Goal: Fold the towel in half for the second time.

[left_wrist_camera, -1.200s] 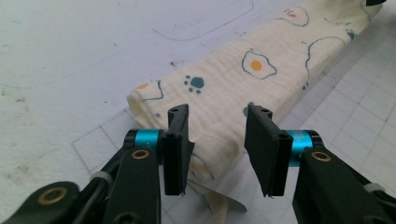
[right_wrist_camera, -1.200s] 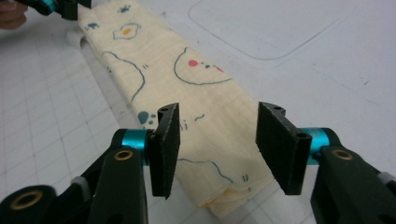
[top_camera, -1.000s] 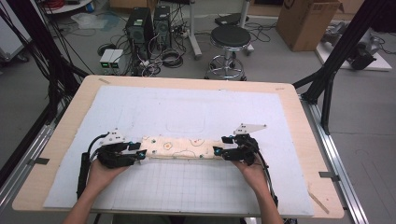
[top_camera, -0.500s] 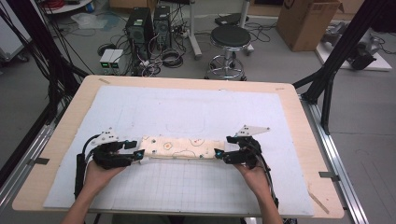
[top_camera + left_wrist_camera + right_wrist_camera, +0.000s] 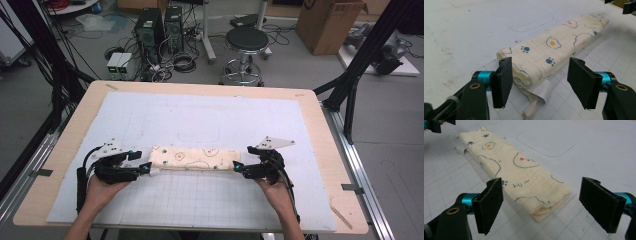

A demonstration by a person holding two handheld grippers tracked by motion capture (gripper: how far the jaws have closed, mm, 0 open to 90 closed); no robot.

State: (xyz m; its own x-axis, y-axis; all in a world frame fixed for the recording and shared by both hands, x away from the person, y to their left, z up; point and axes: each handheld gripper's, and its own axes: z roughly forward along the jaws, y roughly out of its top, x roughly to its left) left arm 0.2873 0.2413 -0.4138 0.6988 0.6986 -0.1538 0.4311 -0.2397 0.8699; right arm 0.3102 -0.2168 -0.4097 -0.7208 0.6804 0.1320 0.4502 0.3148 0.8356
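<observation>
A cream cloth [image 5: 195, 158] printed with eggs, paws and bear outlines lies folded into a long strip on the white mat [image 5: 210, 210]. My left gripper [image 5: 140, 162] sits at its left end and my right gripper [image 5: 243, 162] at its right end. In the left gripper view the cloth [image 5: 549, 50] ends between the spread jaws of the left gripper [image 5: 541, 83], and a white label [image 5: 541, 91] pokes out of that end. In the right gripper view the cloth's other end [image 5: 524, 177] lies between the jaws of the right gripper [image 5: 545, 205], pads clear of it. Both pairs of jaws have just been opening.
The mat has a printed grid near me and a drawn rounded outline [image 5: 200, 132] beyond the cloth. It covers a wooden table [image 5: 320, 110] with black frame posts [image 5: 352, 80] at the sides. A stool [image 5: 245, 40], computers and a cardboard box stand on the floor behind.
Both grippers' jaws stand wider apart than before, off the cloth's ends. The hands and the cloth have stayed where they were.
</observation>
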